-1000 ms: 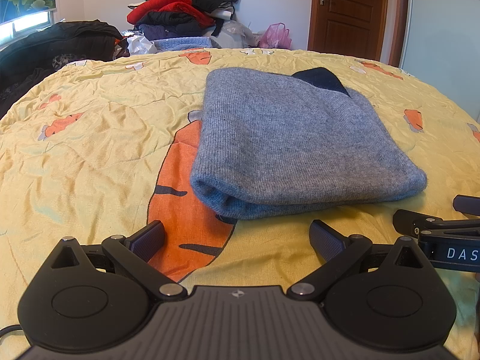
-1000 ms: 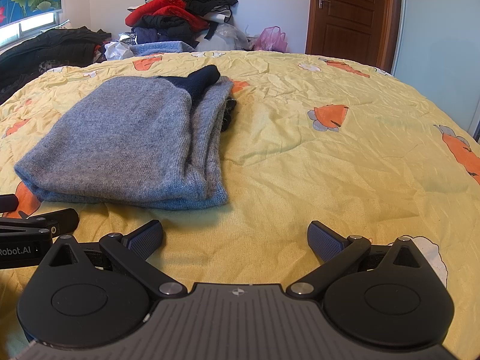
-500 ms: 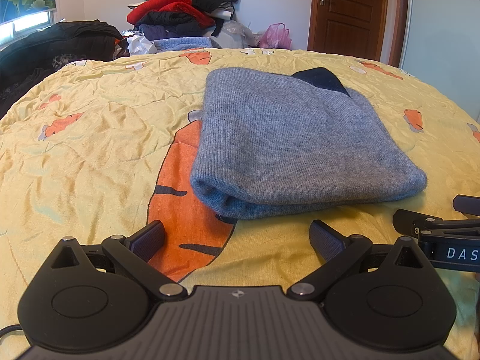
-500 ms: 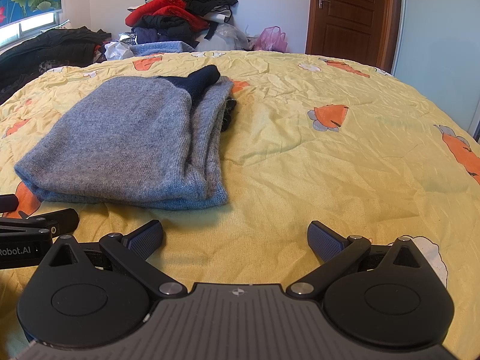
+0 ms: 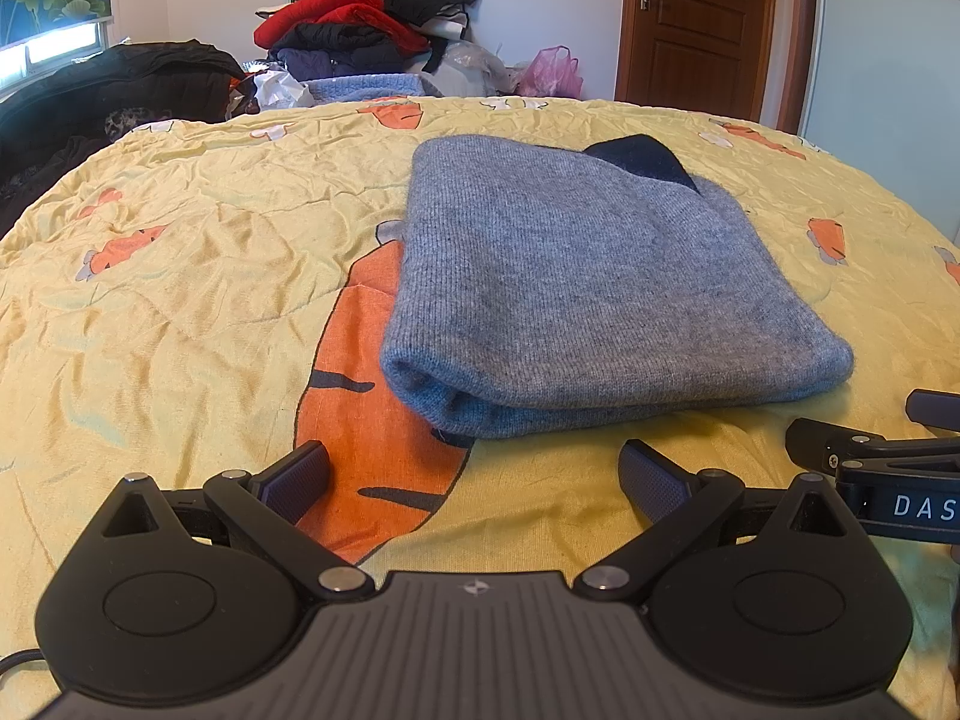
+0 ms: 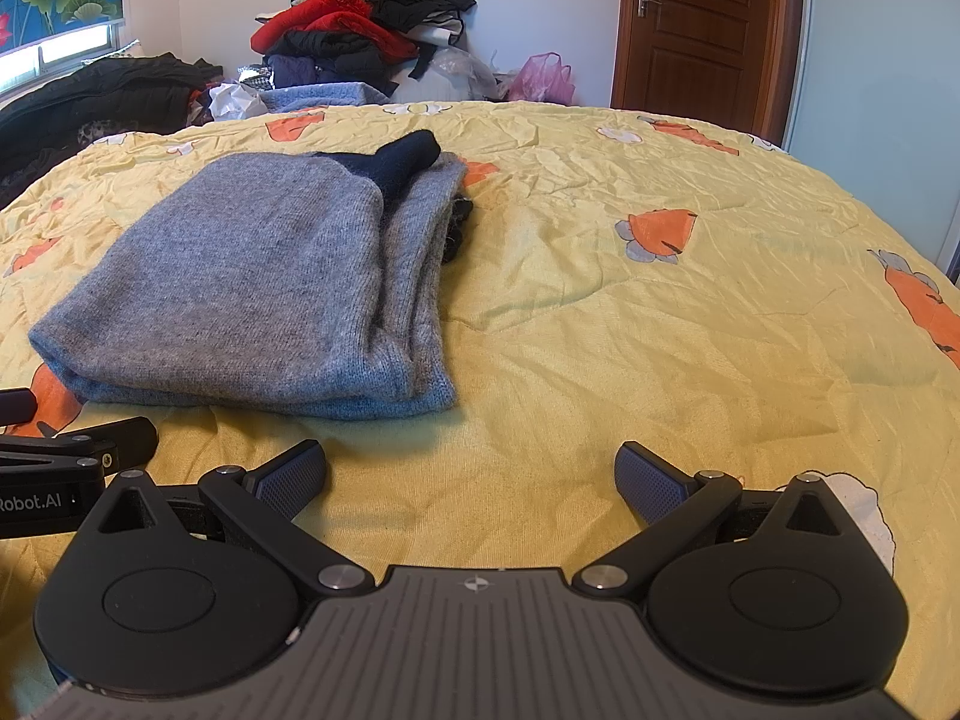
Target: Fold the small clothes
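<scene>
On the bed (image 5: pixel 180 312), spread with a wrinkled yellow sheet printed with orange carrots, lies a folded grey knit garment (image 5: pixel 588 288). It rests flat in several layers, with its rounded fold towards the near edge and a dark navy part (image 5: pixel 642 159) poking out at its far end. In the left wrist view the garment sits just past the left gripper (image 5: pixel 474 474), slightly to the right of centre, partly covering a large carrot print (image 5: pixel 372 420). In the right wrist view the same garment (image 6: pixel 258 282) lies to the left, with its stacked layered edges facing right and bare sheet beyond them.

Both grippers sit low over the bed, near its front edge, side by side. The left gripper's jaws stand wide apart and hold nothing; the garment's near fold is close ahead of them but not between them. The right gripper (image 6: pixel 471 474) likewise has its jaws wide apart and empty, over plain sheet to the right of the garment. Each gripper shows at the edge of the other's view.

Far behind the bed, a heap of red, black and dark clothes (image 5: pixel 372 18) is piled against the wall, with a pink plastic bag (image 5: pixel 552 72) beside it and a brown wooden door (image 5: pixel 696 24) to the right. Dark clothing (image 5: pixel 108 90) lies at the far left.
</scene>
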`<state>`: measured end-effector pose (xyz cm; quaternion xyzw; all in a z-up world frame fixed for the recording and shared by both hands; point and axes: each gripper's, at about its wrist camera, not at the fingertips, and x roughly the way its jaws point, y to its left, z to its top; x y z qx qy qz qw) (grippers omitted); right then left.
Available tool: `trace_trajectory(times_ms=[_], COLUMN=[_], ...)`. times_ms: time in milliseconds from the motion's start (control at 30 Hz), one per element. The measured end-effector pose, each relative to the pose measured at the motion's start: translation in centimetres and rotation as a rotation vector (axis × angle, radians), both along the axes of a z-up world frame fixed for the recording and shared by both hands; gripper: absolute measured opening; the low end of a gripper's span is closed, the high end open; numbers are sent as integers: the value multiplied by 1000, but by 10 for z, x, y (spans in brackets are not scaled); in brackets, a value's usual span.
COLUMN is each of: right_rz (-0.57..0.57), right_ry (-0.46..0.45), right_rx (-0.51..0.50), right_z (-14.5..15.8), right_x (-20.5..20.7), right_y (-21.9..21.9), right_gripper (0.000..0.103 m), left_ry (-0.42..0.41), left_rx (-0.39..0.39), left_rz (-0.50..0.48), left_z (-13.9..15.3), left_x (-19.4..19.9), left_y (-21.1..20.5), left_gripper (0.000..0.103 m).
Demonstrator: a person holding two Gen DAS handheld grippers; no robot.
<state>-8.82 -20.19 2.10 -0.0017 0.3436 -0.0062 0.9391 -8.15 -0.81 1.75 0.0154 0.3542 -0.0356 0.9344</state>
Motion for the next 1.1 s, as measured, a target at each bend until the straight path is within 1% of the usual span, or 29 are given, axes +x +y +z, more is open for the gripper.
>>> trace_trajectory(times_ms=[767,900,1033,1100], right_rz=[7,30,81,106], right_ry=[4,30,23,21], right_rx=[1,10,35,28], right_z=[0,7,19,27], right_x=[0,-6,-22,-26], right_y=[0,0,2,4], right_gripper=[103,103,103,103], left_ry=[6,24,87,92], left_rx=[3,-2,-37,-62], left_rz=[-1,-19,-21,-31], left_z=[0,2,11,16], left_x=[1,2,3,0], left_y=[0,3,6,8], left_gripper=[103,103,103,103])
